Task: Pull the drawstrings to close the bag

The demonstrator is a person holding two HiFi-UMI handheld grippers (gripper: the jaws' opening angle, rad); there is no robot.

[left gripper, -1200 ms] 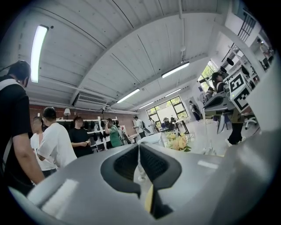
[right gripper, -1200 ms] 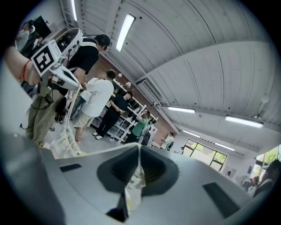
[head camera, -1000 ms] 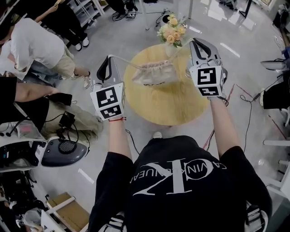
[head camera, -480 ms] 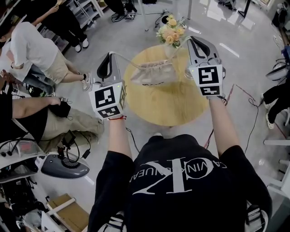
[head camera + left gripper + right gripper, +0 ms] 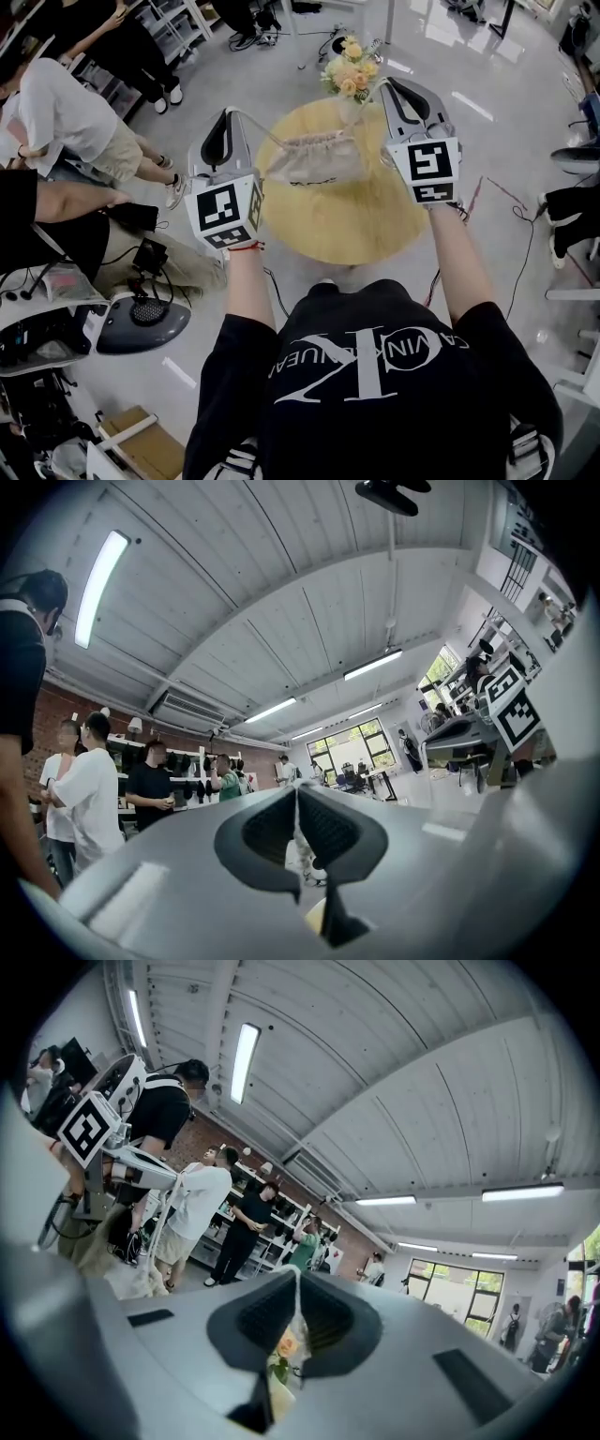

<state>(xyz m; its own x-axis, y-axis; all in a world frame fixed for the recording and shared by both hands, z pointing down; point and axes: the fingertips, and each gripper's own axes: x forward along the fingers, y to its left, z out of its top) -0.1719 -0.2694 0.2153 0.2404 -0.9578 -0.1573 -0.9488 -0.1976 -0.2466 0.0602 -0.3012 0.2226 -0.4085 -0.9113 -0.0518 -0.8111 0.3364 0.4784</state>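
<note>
A beige drawstring bag (image 5: 314, 157) hangs in the air over the round wooden table (image 5: 347, 220), its mouth gathered into folds. A thin white drawstring (image 5: 258, 127) runs from its left side to my left gripper (image 5: 228, 113), which is shut on it. Another drawstring (image 5: 370, 101) runs from the right side to my right gripper (image 5: 386, 83), also shut on it. In the left gripper view the jaws (image 5: 296, 791) pinch the white cord. The right gripper view shows the same pinch at its tips (image 5: 298, 1275). Both strings look taut.
A vase of yellow and peach flowers (image 5: 349, 70) stands at the table's far edge, just behind the bag. People sit and stand at the left (image 5: 66, 112). Cables and a grey device (image 5: 141, 323) lie on the floor at the left.
Both grippers and the hanging bag have risen slightly. The grips on the strings are unchanged. People at the left have shifted.
</note>
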